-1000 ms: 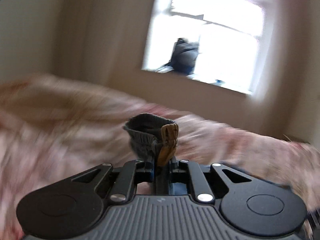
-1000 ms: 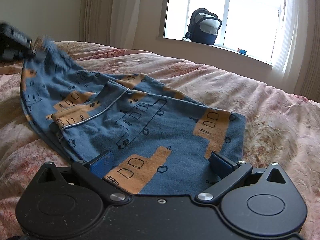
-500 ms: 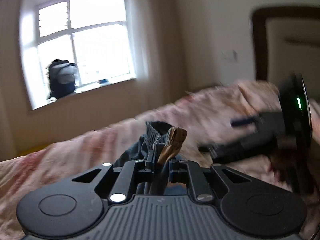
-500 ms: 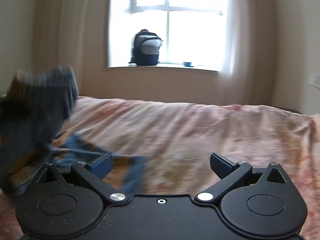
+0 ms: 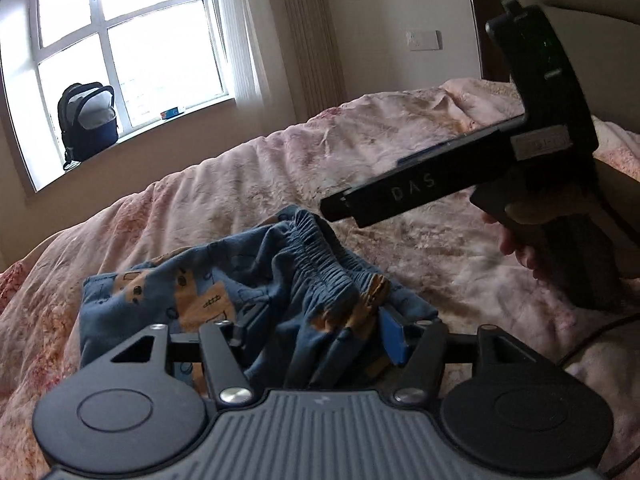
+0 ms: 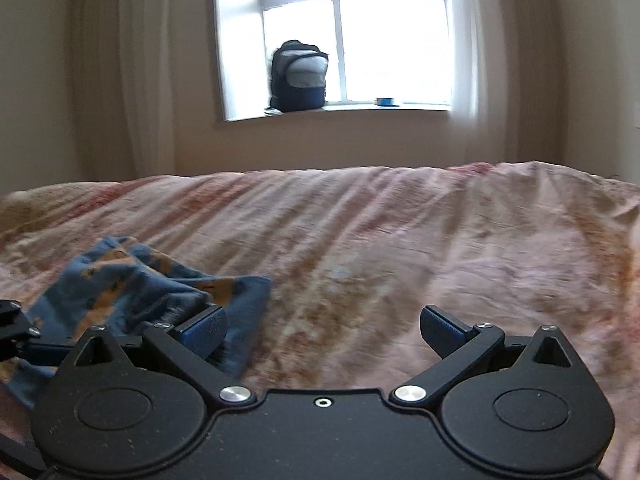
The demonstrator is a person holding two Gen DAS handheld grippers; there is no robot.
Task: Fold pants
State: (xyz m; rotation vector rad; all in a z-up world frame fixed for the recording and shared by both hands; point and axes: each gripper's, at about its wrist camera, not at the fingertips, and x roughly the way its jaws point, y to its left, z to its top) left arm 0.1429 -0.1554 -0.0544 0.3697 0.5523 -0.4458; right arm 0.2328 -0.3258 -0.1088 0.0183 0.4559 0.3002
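Note:
The blue pants (image 5: 208, 292) with orange prints lie bunched on the pink bedspread (image 5: 360, 168). My left gripper (image 5: 320, 332) is open, its fingers spread apart with the gathered waistband (image 5: 320, 264) lying loose between them. In the left wrist view my right gripper (image 5: 452, 176) hovers above and to the right of the pants. In the right wrist view the right gripper (image 6: 320, 322) is open and empty over the bedspread (image 6: 400, 240), with the pants (image 6: 132, 280) at its lower left.
A dark backpack (image 5: 88, 118) stands on the windowsill under the bright window (image 6: 360, 36). A dark headboard (image 5: 492, 20) rises at the right in the left wrist view. Curtains (image 6: 132, 72) hang left of the window.
My left gripper swung the waistband across, lowered it onto the pants and opened its jaws. My right gripper lifted off the fabric and now sits to the right of the pants.

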